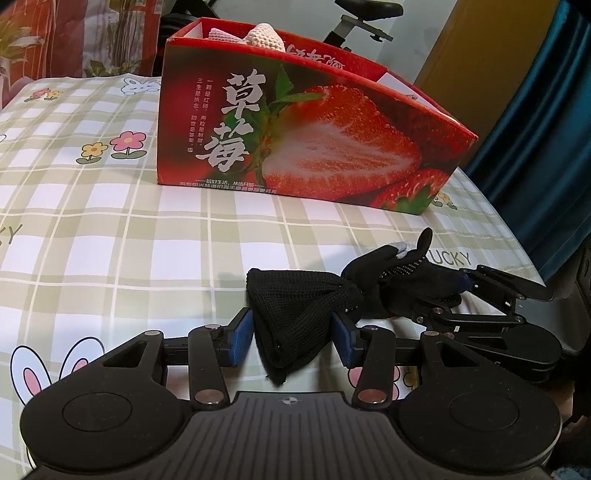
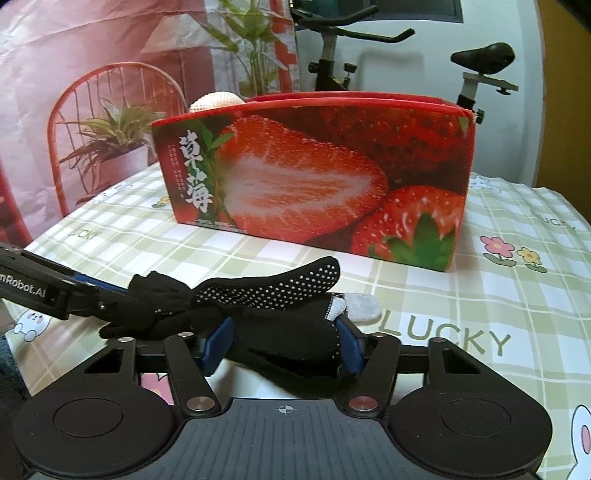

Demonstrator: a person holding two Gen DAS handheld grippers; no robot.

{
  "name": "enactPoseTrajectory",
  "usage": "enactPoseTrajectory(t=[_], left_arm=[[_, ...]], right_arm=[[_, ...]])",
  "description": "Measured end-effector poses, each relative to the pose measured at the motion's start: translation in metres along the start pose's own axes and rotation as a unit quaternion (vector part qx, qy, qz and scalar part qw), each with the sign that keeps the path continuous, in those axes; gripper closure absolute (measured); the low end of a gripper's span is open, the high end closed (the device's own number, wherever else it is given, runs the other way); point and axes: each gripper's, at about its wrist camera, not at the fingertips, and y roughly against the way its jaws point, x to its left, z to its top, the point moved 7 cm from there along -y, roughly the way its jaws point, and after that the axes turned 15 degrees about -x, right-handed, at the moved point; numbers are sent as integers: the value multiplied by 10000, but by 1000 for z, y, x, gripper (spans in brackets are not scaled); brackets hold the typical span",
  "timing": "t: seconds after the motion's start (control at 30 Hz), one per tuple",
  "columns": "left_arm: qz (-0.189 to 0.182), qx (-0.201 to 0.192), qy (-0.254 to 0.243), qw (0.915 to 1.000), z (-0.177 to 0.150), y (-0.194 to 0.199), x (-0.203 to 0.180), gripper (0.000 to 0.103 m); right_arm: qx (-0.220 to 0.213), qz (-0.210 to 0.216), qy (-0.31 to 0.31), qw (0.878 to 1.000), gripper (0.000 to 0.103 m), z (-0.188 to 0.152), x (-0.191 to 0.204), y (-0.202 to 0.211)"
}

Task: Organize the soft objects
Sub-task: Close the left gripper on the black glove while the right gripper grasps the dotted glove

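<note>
Black knit fills the left wrist view: the left gripper [image 1: 291, 341] is clamped on the cuff of the glove [image 1: 306, 310], whose long axis runs rightward to the right gripper [image 1: 448, 295], with the strawberry box [image 1: 295, 122] ahead toward the bed's far edge. In the right wrist view, the right gripper [image 2: 282, 343] pinches the glove's [image 2: 273, 295] dotted palm end; both grippers look equally near the box [image 2: 314, 173].

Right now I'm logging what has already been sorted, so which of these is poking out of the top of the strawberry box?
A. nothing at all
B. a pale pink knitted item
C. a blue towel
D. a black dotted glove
B: a pale pink knitted item shows above the rim of the strawberry box, while the black glove is outside it, between both grippers' jaws.
</note>
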Motion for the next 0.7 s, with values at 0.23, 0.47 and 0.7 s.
enactPoseTrajectory(t=[0.23,0.47,0.7], left_arm=[[-29,-13,59,10000,0,0,0,54],[-23,-15,46,10000,0,0,0,54],[-5,-24,9,10000,0,-1,-1,54]], right_arm=[[-28,153,-84,9998,58,0,1,1],[-49,165,-108,9998,58,-1,1,2],[-65,190,-193,9996,58,0,-1,3]])
